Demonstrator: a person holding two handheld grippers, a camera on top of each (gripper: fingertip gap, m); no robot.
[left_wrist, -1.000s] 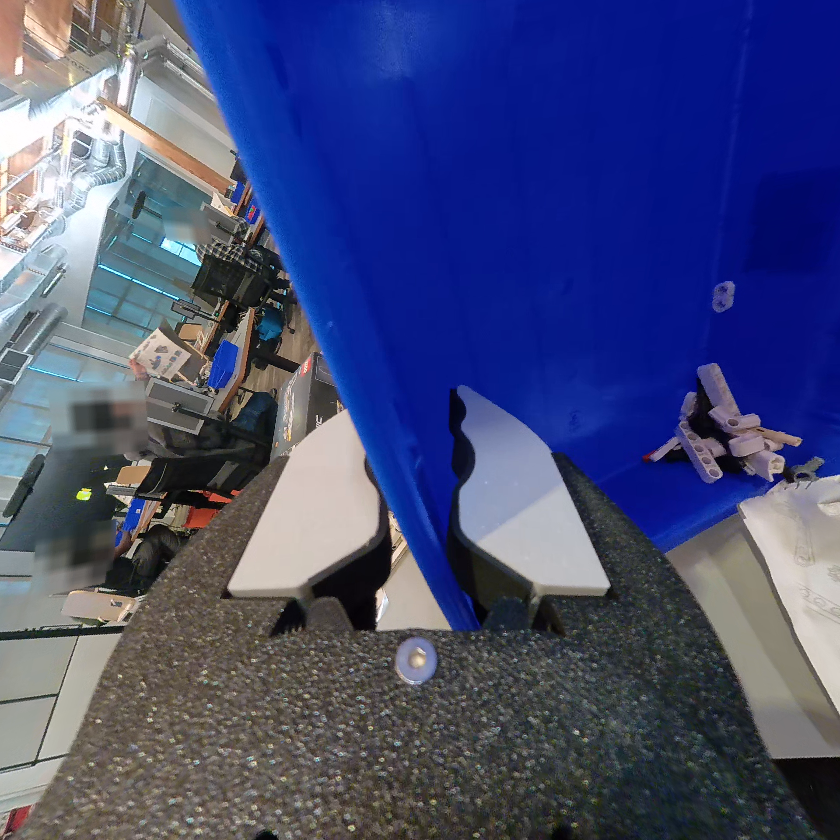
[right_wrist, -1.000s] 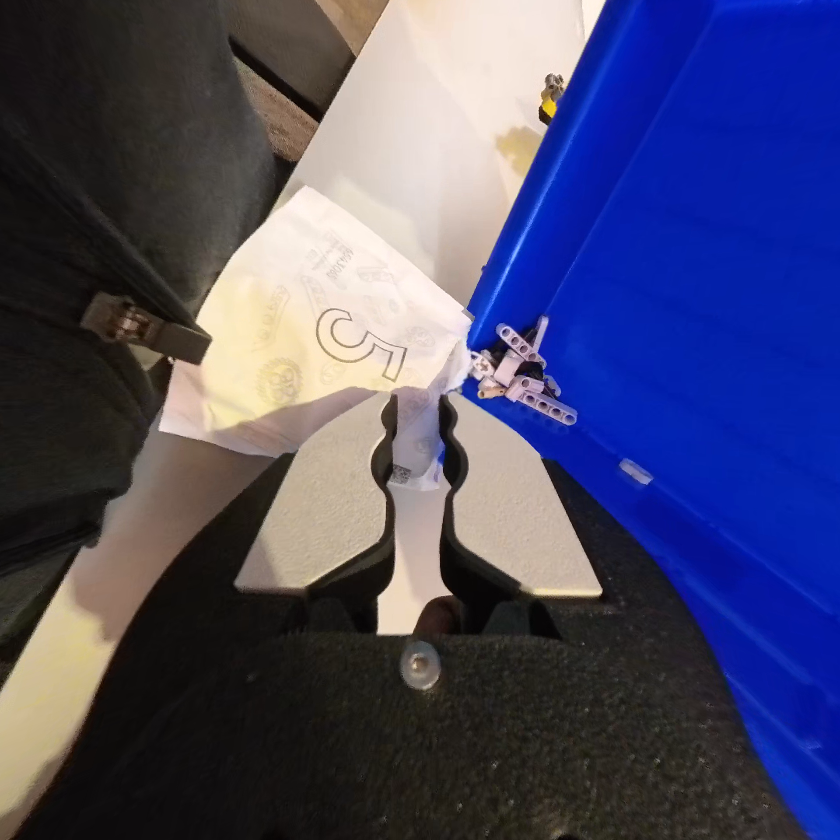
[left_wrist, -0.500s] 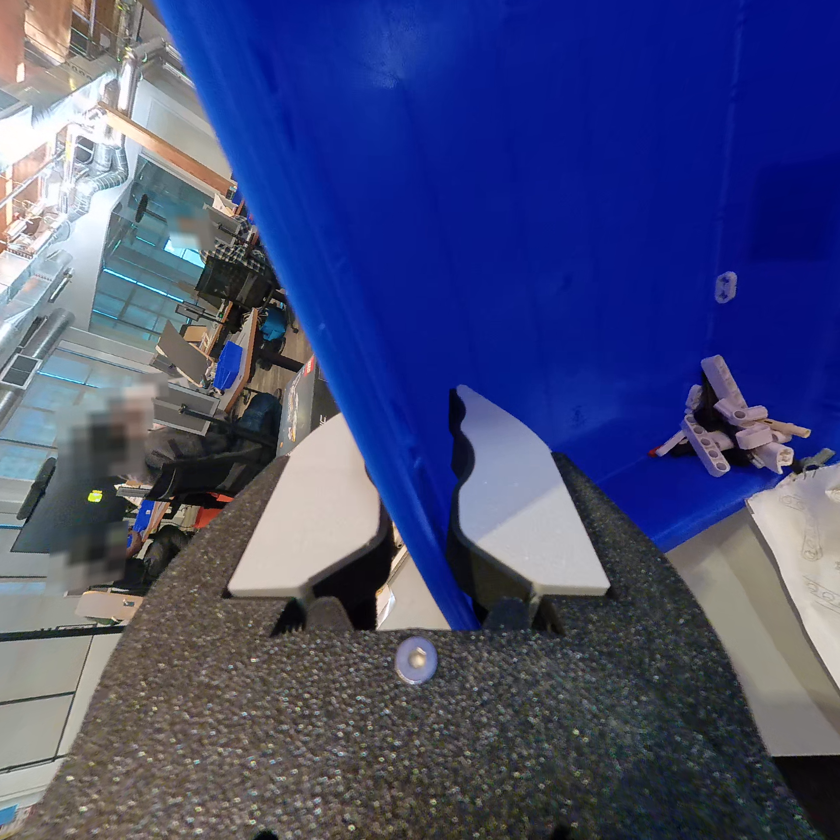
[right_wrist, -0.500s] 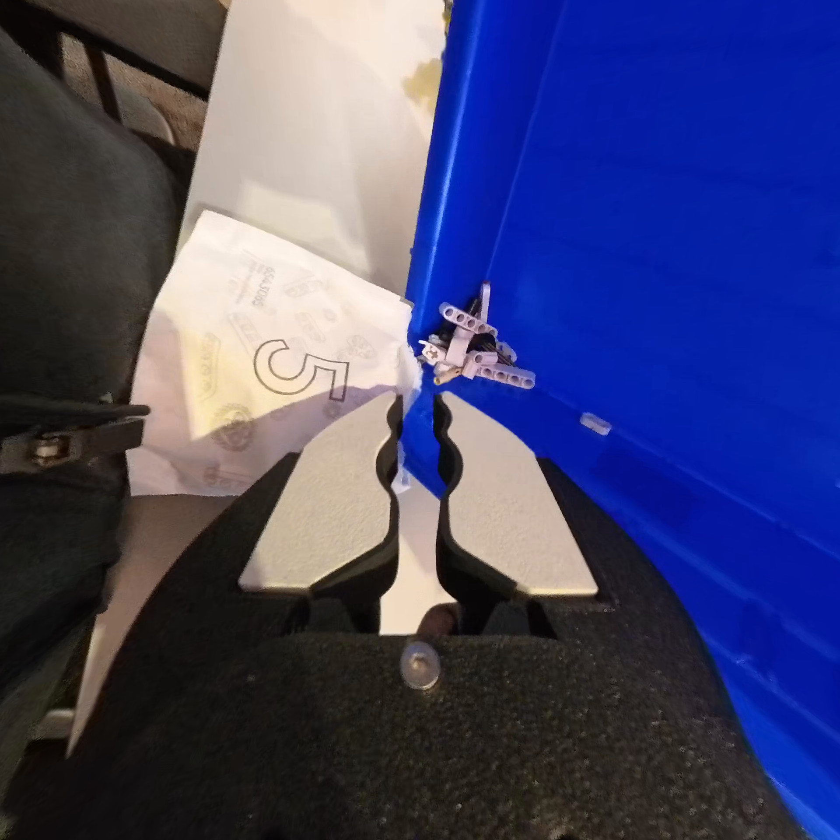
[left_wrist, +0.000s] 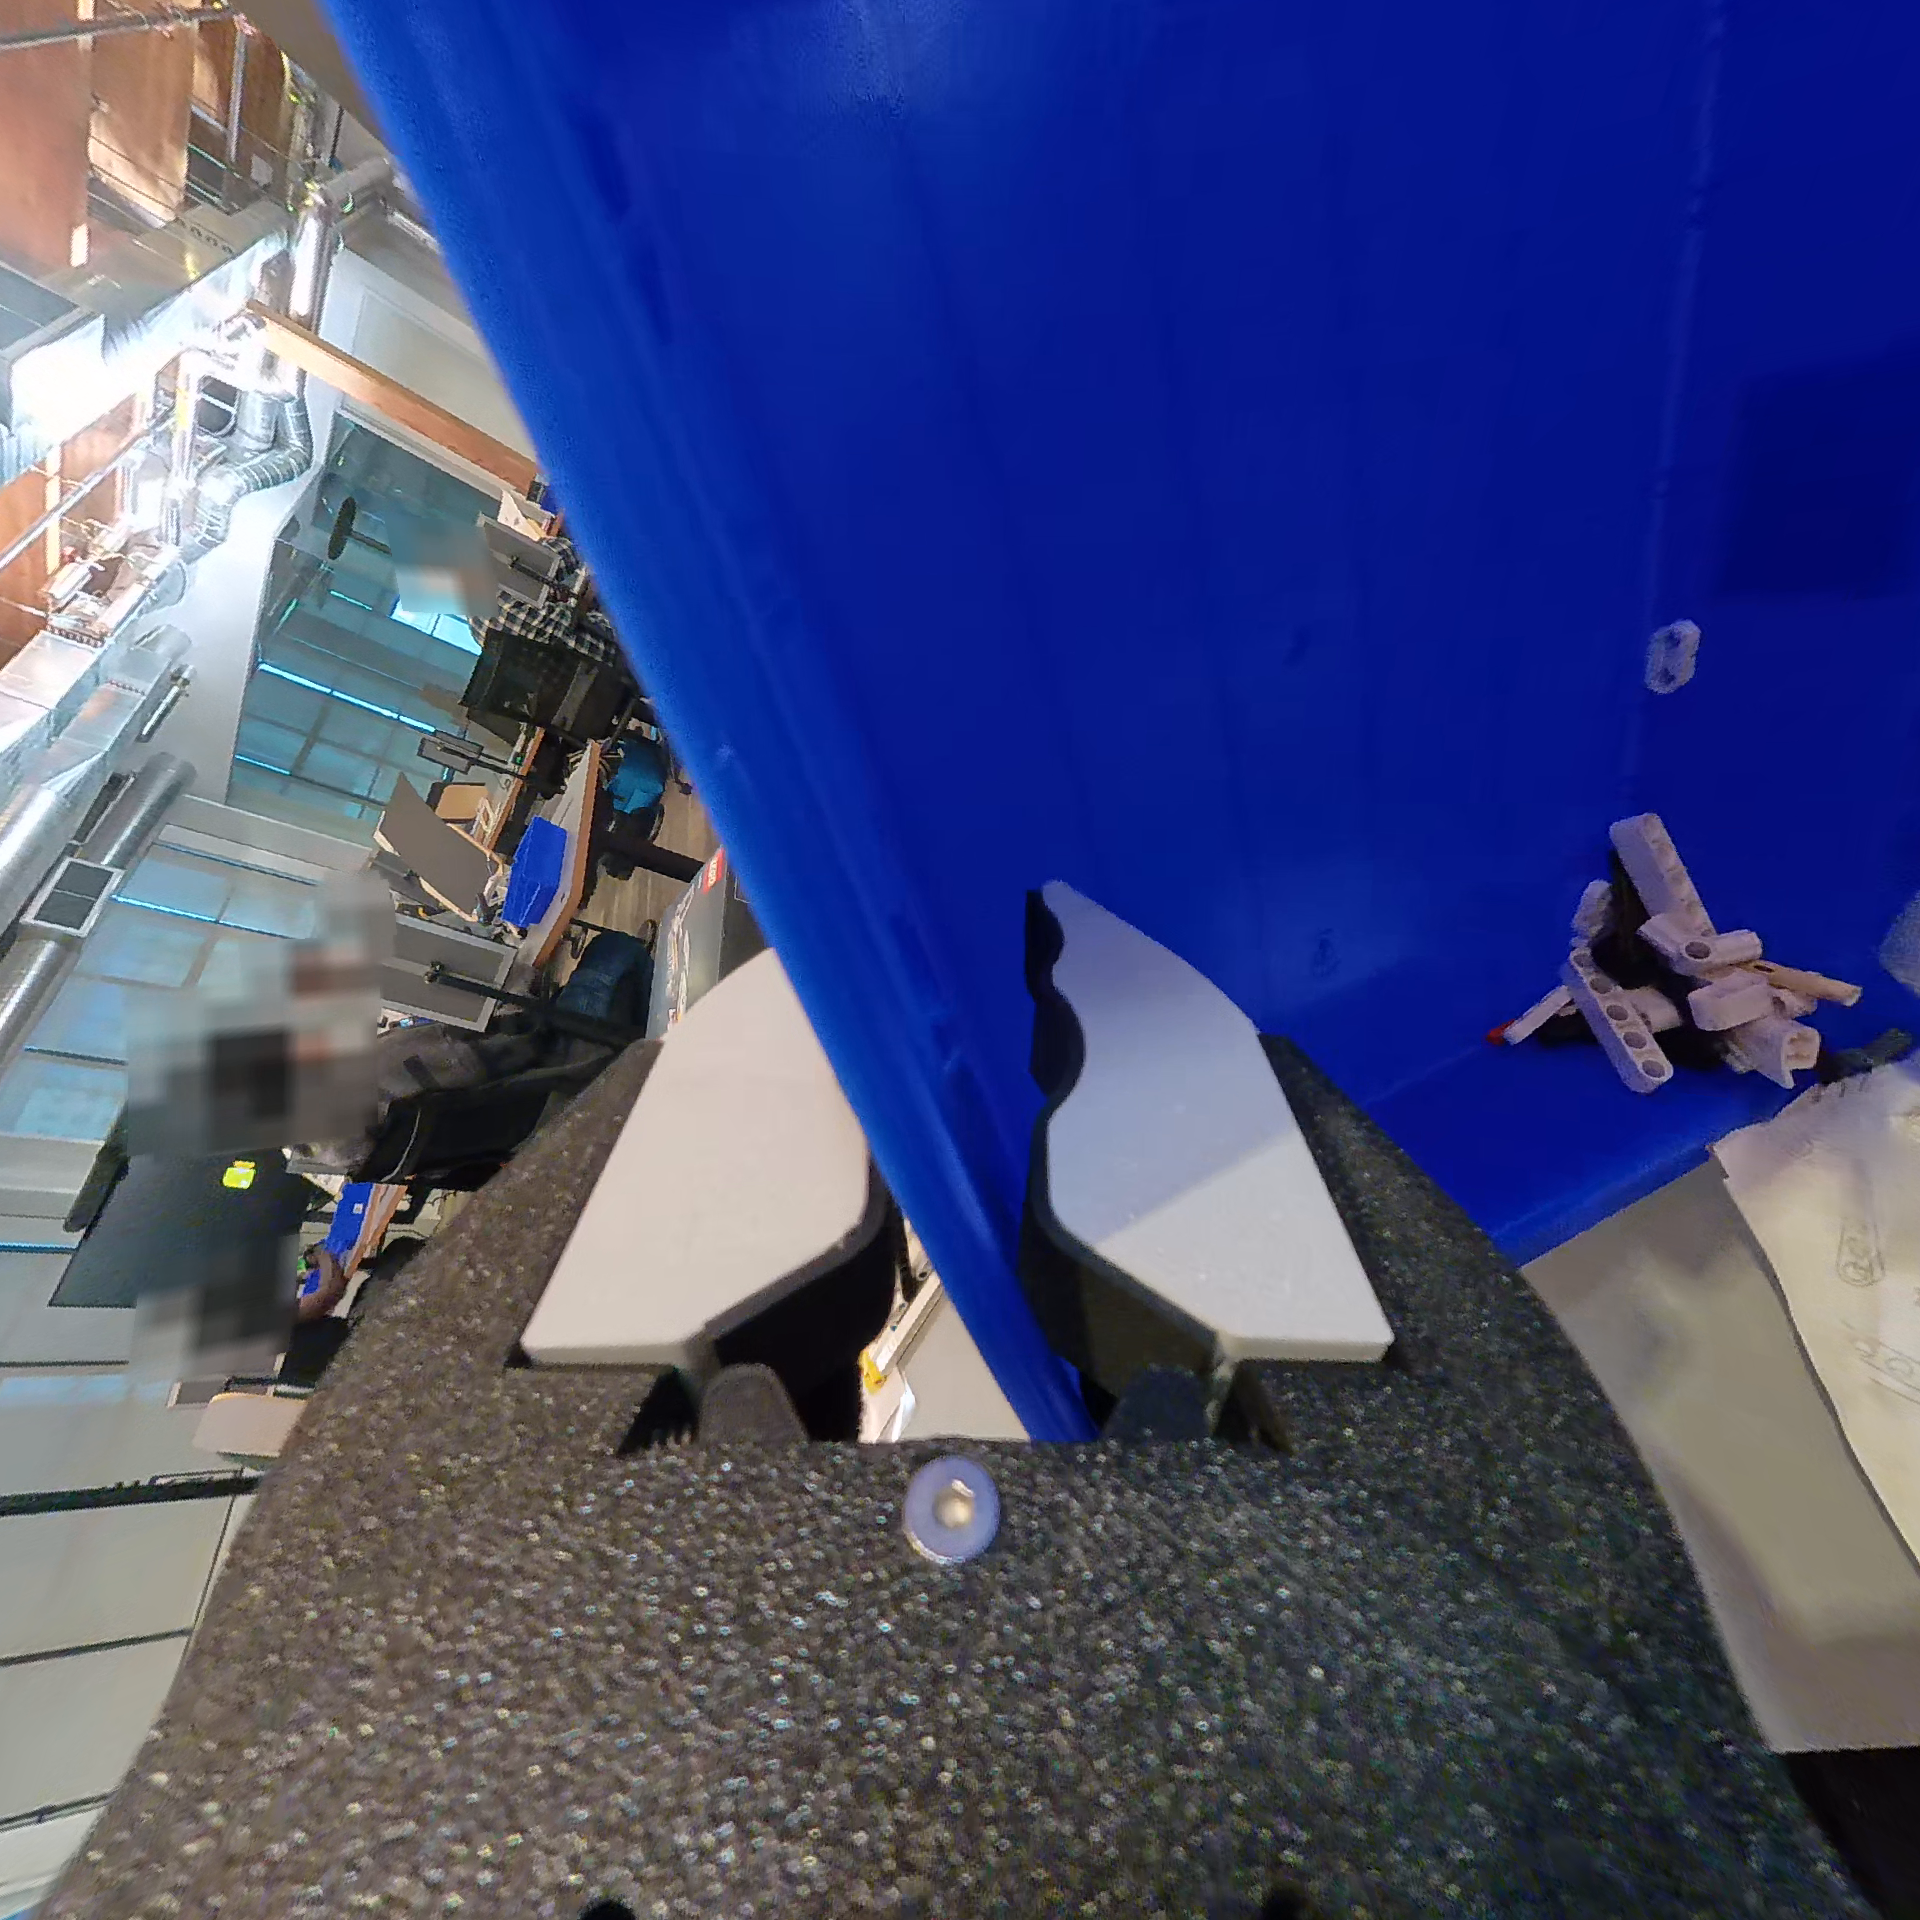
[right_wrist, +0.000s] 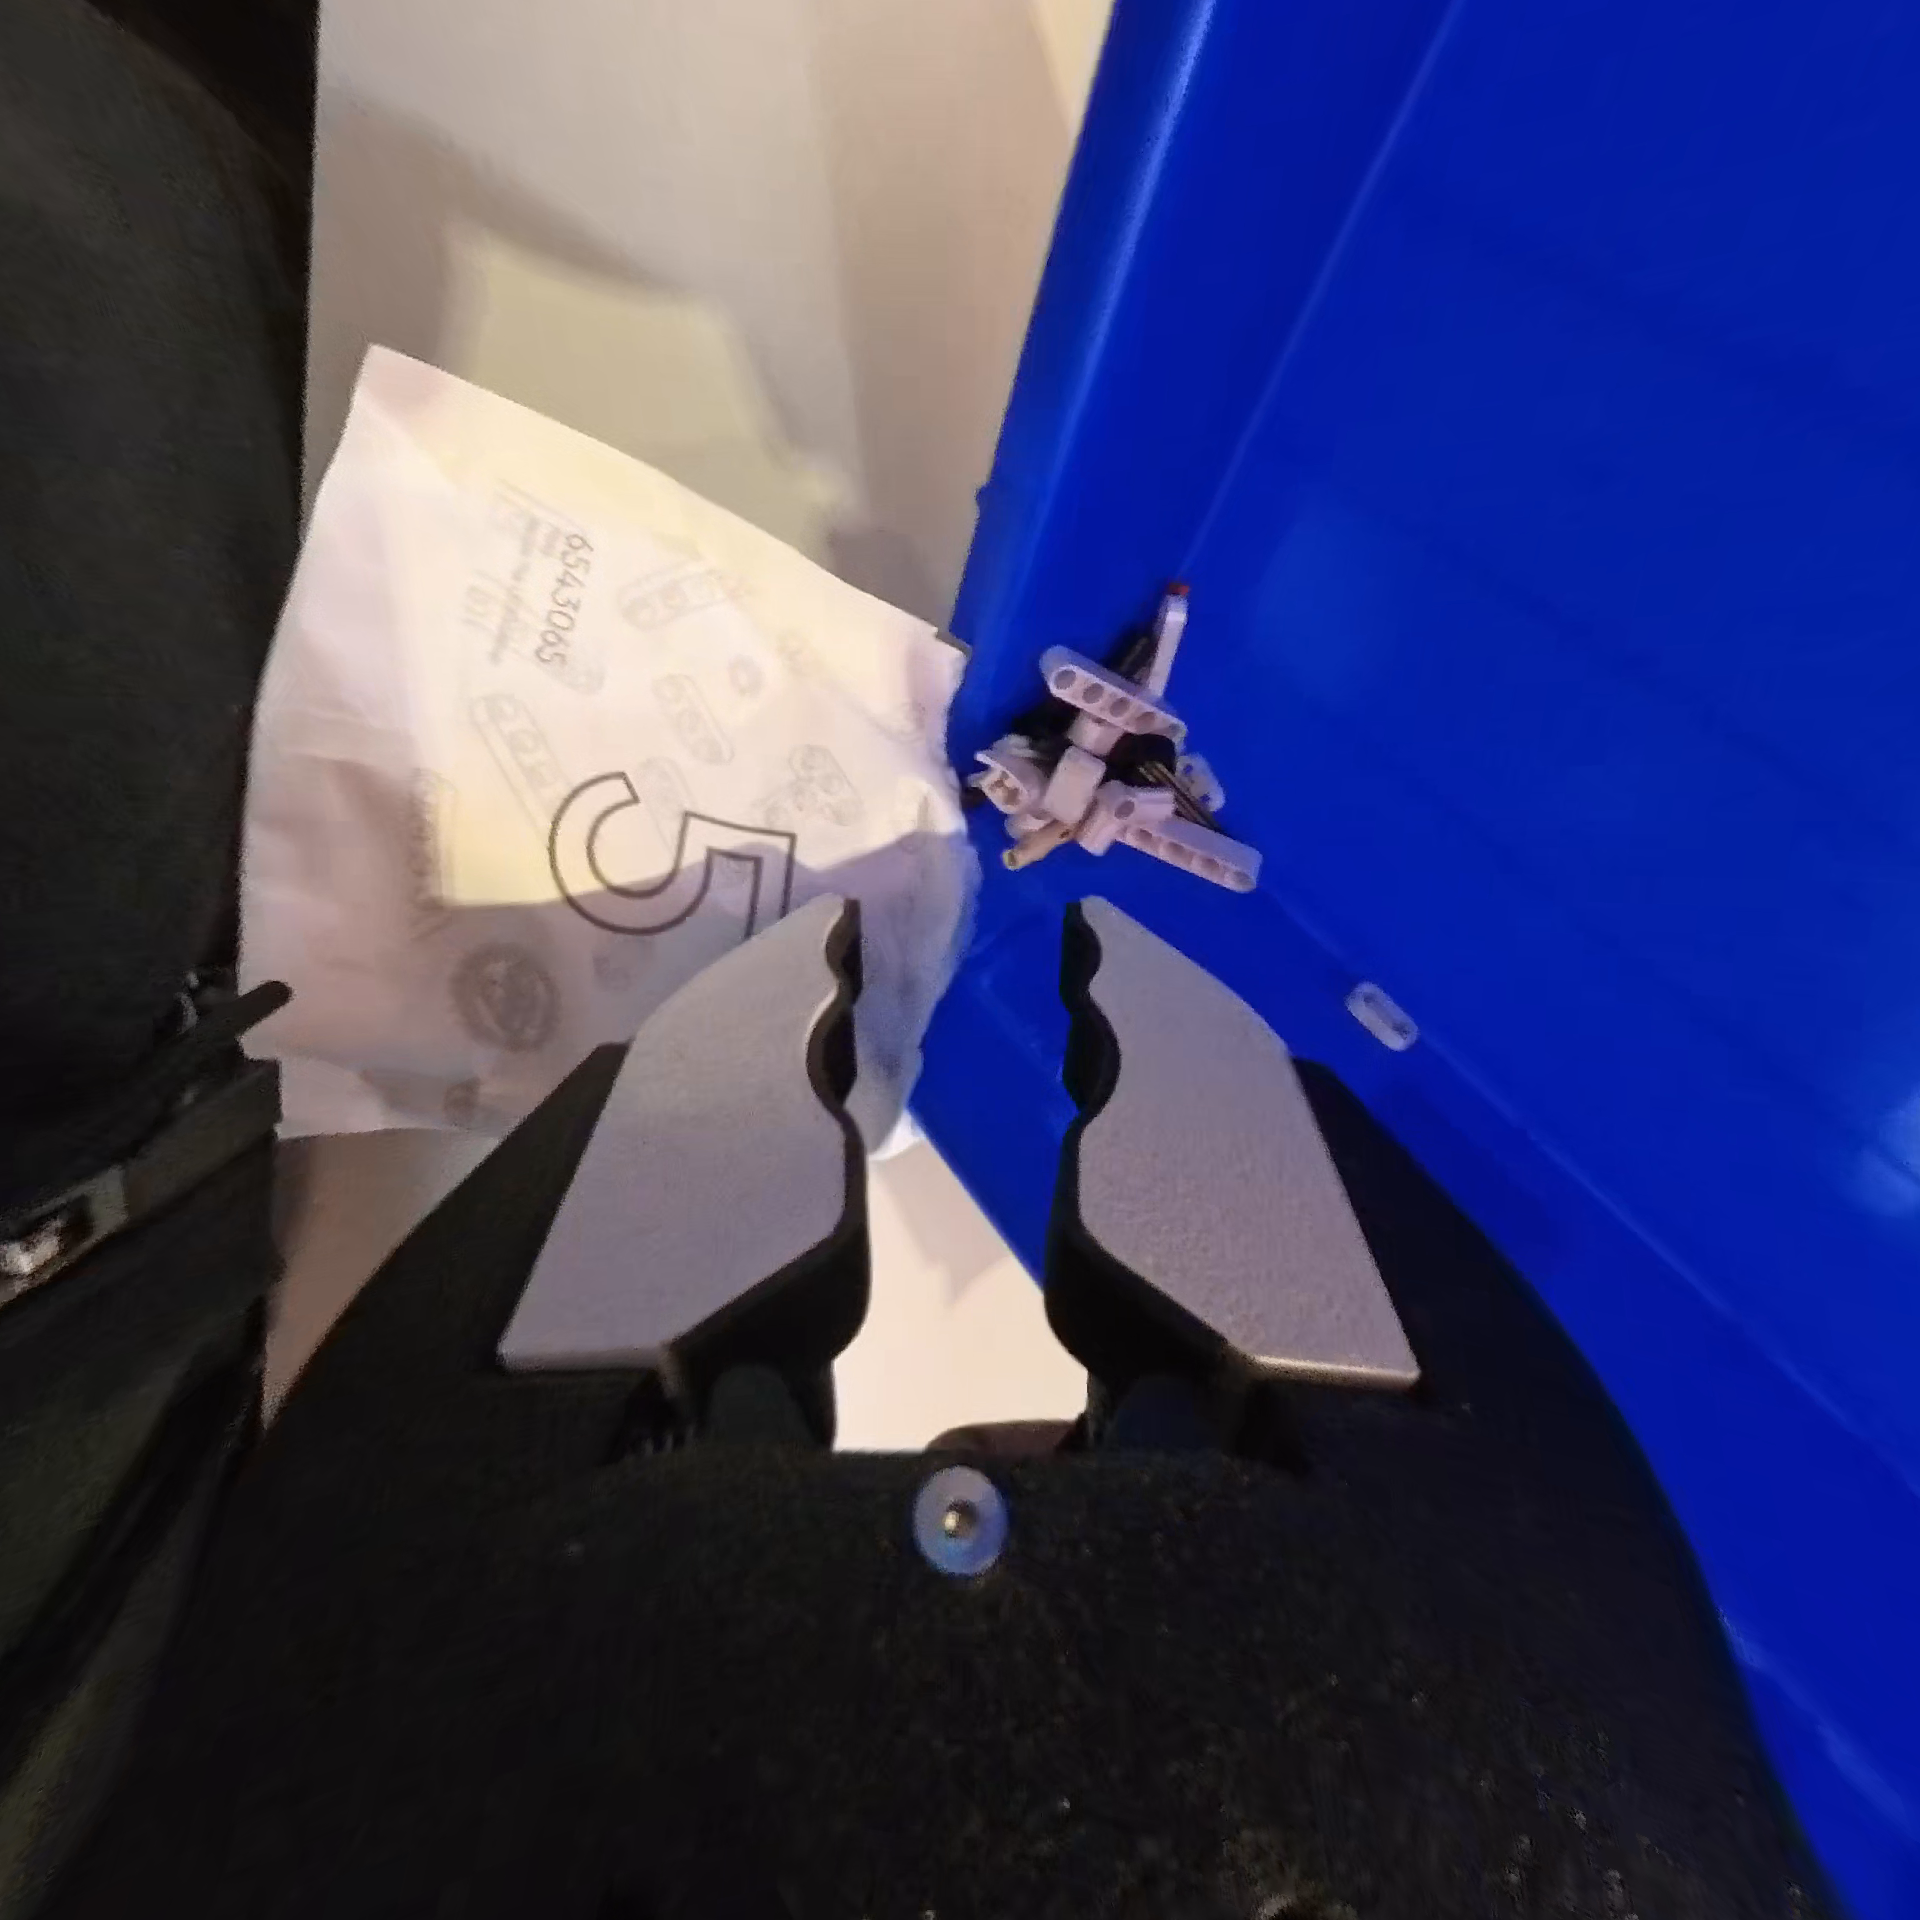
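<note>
Left gripper (left_wrist: 940, 1039) clamps smooth blue bin wall (left_wrist: 1143, 416) — right gripper (right_wrist: 961, 997) agape.

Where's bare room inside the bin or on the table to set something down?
Inside the blue bin, the broad floor beyond the small brick pile is bare, bar one stray piece. On the table, free space lies past the paper bag. Crowded: the bin corner with pile, bag edge and right gripper.

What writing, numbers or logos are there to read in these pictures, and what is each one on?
On the white paper bag: one large outlined numeral, a short row of small digits and faint drawings of parts. It is legible, but I do not repeat writing.
On the dark box far behind: a small red logo, too small to read.
On the blue bin: no writing visible.
</note>
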